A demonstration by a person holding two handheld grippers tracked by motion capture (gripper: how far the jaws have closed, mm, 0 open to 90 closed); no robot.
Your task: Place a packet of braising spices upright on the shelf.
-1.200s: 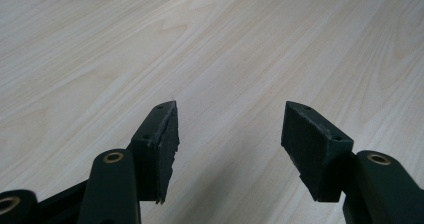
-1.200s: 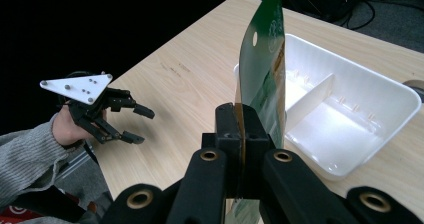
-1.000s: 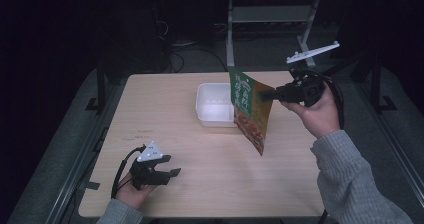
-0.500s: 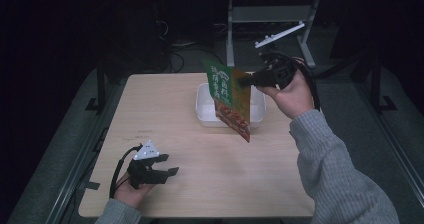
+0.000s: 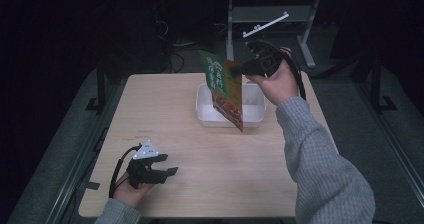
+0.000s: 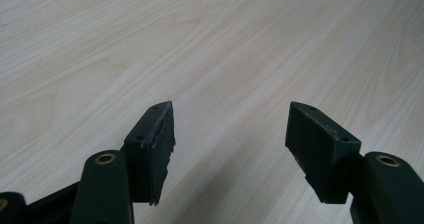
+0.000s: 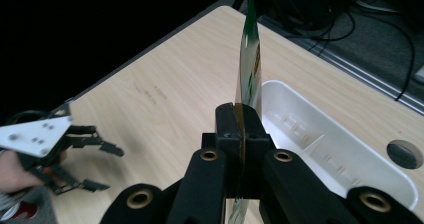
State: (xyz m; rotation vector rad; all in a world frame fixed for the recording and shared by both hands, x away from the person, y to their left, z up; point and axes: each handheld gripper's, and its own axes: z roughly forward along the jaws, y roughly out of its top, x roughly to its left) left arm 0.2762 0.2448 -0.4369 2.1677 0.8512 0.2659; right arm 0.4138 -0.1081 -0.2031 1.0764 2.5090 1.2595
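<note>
The left gripper (image 5: 167,171) sits low on the wooden table (image 5: 165,114), close to the person. Its two black fingers (image 6: 152,149) stand wide apart, and just bare wood lies between them. Farther off, the right gripper (image 5: 239,69) is up in the air. Its fingers (image 7: 227,129) are squeezed tight on the edge of a green food packet (image 5: 226,89). The packet hangs down from the fingers, on its edge, right over a white tray (image 5: 252,115). The tray rests on the table below the fingers, near the far side
</note>
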